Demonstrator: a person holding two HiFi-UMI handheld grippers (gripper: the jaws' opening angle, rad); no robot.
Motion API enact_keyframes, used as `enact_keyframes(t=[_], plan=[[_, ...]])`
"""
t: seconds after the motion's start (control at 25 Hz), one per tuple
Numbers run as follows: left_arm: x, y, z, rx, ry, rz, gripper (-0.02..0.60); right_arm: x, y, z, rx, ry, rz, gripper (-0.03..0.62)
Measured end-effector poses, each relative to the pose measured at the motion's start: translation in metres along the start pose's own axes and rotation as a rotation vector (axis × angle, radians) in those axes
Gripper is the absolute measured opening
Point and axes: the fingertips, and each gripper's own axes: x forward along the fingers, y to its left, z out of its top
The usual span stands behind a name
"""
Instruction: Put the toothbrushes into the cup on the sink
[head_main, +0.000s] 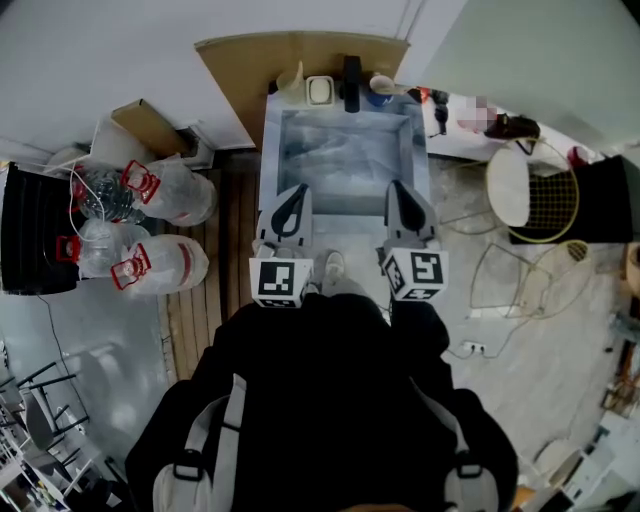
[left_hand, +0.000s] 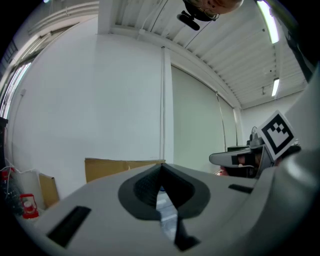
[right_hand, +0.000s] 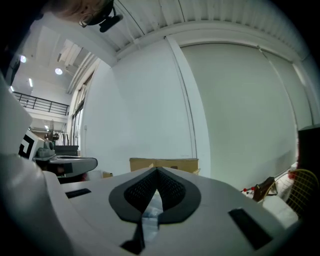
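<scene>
Nearest the head camera: a person in a black garment (head_main: 330, 400), pale shoulder straps (head_main: 225, 430) on either side, standing at the near edge of the sink (head_main: 268, 150).

Left gripper (head_main: 293, 192): held over the sink's near left rim, marker cube towards the person. In its own view, the left gripper (left_hand: 161, 172) has both dark pads pressed together along their tips, with nothing between them.

Right gripper (head_main: 397, 186): level with the left one and well apart from it, over the near right rim. In its own view, the right gripper (right_hand: 156, 172) is likewise closed and empty (only a sliver of bright surface shows below the pads).

A pale shoe (head_main: 331, 268) shows between the two marker cubes.

Beyond the grippers, the steel basin looks wet and reflective. Along the far rim, left to right: a pale cup (head_main: 290, 82) at the left corner, a white dish (head_main: 319, 90), a black tap (head_main: 351, 82), and a pale vessel over something blue (head_main: 381, 86). The toothbrushes are too small to make out in any view.

A cardboard sheet (head_main: 240, 70) leans on the white wall behind the sink.

To the left, large clear bottles (head_main: 170, 265) with red handles lie on wooden flooring beside a black crate (head_main: 30, 230). To the right stands a wire chair (head_main: 545, 205).
</scene>
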Motion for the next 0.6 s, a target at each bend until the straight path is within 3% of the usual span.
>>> enact_keyframes(t=[0.6], plan=[[-0.0009, 0.0023, 0.0002, 0.007, 0.001, -0.011, 0.002, -0.0058, 0.0045, 0.0023, 0.037, -0.020, 0.001, 0.002]])
